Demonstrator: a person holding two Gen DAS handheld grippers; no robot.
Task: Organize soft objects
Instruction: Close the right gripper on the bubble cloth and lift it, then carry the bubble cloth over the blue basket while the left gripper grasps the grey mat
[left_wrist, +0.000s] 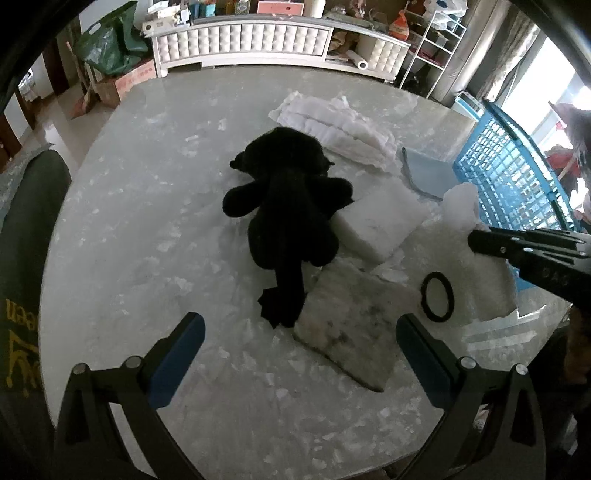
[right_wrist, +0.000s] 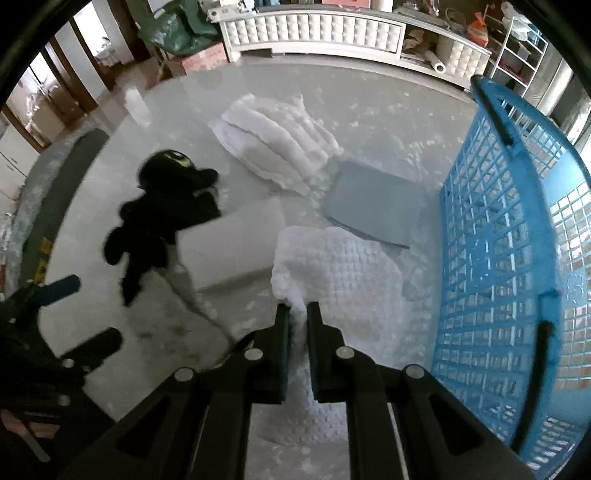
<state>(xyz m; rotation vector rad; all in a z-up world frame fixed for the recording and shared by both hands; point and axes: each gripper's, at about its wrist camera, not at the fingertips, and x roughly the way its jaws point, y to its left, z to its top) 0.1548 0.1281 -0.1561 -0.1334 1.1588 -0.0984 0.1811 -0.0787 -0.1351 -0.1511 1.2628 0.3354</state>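
Early stage, by my read: nearly everything soft sits out on the marble table (left_wrist: 129, 221), and the blue basket (right_wrist: 517, 258) at the table's right side shows nothing inside where its mesh is visible, though part of its interior is out of frame, so that's tentative.

Left to sort, biggest first:
- black plush toy (left_wrist: 288, 206), lying flat mid-table, tail toward the camera, one arm resting on the white foam block (left_wrist: 384, 225).
- quilted white pad (left_wrist: 332, 122), folded, far side of the table, apart from the basket.
- white textured cloth (right_wrist: 332, 266), just beside the basket; this is the piece in hand now.
- mottled sponge slab (left_wrist: 351, 328), touching the plush tail.
- pale blue sheet (right_wrist: 373, 199), flat between the quilted pad and the basket.
- black hair tie (left_wrist: 437, 295), loose on the table near the cloth.

Right gripper (right_wrist: 297, 314): jaws clenched on a bunched edge of the white textured cloth, fabric pinched between the pads, rest of it trailing on the table. Likely next is carrying it into the basket.

Left gripper (left_wrist: 299, 350): jaws spread wide, nothing between them, hovering above the sponge slab and plush tail.

None of the six items confirmed stowed.
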